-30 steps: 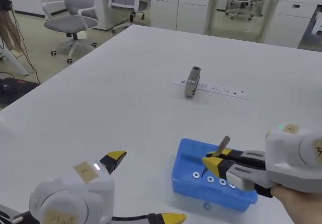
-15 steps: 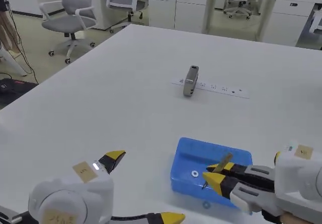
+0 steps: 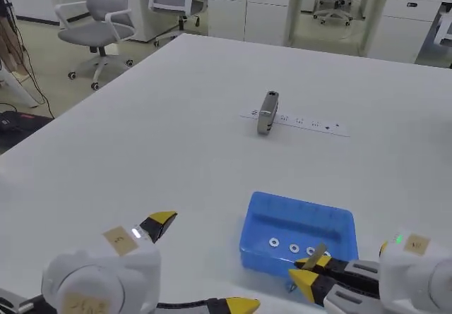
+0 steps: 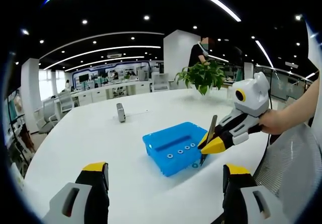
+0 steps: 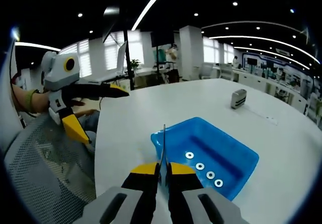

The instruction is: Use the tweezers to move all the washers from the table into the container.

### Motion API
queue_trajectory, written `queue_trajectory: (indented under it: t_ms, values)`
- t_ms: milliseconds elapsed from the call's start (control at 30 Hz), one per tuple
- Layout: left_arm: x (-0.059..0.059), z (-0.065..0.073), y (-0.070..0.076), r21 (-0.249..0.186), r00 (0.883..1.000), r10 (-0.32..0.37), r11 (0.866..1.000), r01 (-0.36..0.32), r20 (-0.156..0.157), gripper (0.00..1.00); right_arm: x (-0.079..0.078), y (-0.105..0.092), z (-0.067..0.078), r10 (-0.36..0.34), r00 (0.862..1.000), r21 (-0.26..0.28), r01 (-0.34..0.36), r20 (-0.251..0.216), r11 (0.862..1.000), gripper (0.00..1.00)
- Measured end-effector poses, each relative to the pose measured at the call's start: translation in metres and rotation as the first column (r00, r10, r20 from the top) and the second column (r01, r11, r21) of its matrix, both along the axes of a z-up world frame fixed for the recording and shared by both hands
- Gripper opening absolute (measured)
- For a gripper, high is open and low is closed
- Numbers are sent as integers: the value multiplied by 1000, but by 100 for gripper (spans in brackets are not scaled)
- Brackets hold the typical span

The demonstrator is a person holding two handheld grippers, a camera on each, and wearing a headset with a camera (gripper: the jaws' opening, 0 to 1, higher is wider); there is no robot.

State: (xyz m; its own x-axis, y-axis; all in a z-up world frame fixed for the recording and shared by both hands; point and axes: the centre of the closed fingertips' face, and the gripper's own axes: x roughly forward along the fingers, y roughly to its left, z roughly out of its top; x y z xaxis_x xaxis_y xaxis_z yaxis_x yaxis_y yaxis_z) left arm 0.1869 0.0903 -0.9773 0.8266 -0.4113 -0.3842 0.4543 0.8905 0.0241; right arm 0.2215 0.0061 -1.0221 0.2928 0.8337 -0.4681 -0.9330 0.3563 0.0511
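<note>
White table (image 3: pixel 176 152) takes up most of the head view, with grey office chairs (image 3: pixel 92 25) past its far left edge. Blue container (image 3: pixel 300 214) sits on the table, near and right of centre, open side up.

Left gripper (image 3: pixel 201 262) hovers low at the near left, well apart from the container. Its yellow-tipped jaws are spread wide in the left gripper view (image 4: pixel 164 167).

Right gripper (image 3: pixel 307 272) comes in from the near right, just beside the container's near wall. Its jaws are pressed together on the tweezers (image 5: pixel 164 143), which stick up between the yellow tips (image 5: pixel 161 169). In the left gripper view the tweezers' lower tip points down at the table by that near wall.

Grey block (image 3: pixel 268 113) stands upright at the far centre, on one end of a flat white power strip (image 3: pixel 304 123).

Four washers (image 5: pixel 200 166) lie in a row on the container floor. Loose washer (image 4: pixel 195 165) lies on the table right at the container's near wall, close under the tweezers' tip; contact cannot be told.
</note>
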Motion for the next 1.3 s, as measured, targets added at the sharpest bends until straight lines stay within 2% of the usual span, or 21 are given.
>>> queue_trajectory:
  t_ms: [167,200,367,400,467,533,633,700,767,833,967,1033,1067,1100,1167,1300]
  values:
    - [0,0,0,0,1000,0,1000,0,0,96,3,2,-5,49,995,-34,-47,82,998,2]
    - [0,0,0,0,1000,0,1000,0,0,96,2,4,-6,53,995,-31,-51,81,998,2]
    - [0,0,0,2,1000,1,1000,-1,-2,96,0,8,-7,133,975,-85,-120,177,989,1]
    - [0,0,0,2,1000,2,1000,-2,-1,96,0,8,-7,163,963,-110,-142,214,984,1]
    - [0,-1,0,2,1000,2,1000,-2,-2,96,-2,8,-9,210,945,-152,-175,251,973,1]
    - [0,-1,0,2,1000,1,1000,-1,-3,96,-5,10,-11,253,928,-177,-210,275,962,1]
    - [0,-1,0,5,1000,-3,1000,3,-5,96,-8,12,-15,327,890,-239,-259,318,936,1]
    - [0,-2,-1,6,1000,-5,1000,5,-7,96,-9,14,-19,349,883,-259,-274,313,926,1]
    - [0,-2,-1,8,1000,-6,1000,6,-8,96,-10,16,-19,359,875,-264,-281,323,923,1]
    - [-1,-2,-1,8,1000,-6,1000,6,-9,96,-9,17,-18,361,875,-266,-282,322,922,1]
    - [0,-2,-1,9,1000,-6,1000,6,-10,96,-8,15,-18,341,892,-258,-269,297,928,1]
    - [-1,-2,-1,10,1000,-7,1000,7,-11,96,-12,13,-21,336,905,-254,-271,262,928,1]
    - [-1,-2,-1,9,1000,-7,1000,7,-11,96,-13,13,-19,334,902,-247,-270,273,931,1]
    - [-1,-3,-2,10,1000,-9,1000,9,-12,96,-14,12,-19,329,907,-243,-268,263,932,1]
    - [-1,-3,-2,11,1000,-11,1000,11,-13,96,-17,12,-17,303,926,-210,-258,225,943,1]
    - [-1,-3,-3,12,1000,-16,1000,16,-15,96,-22,9,-16,279,943,-172,-249,183,953,1]
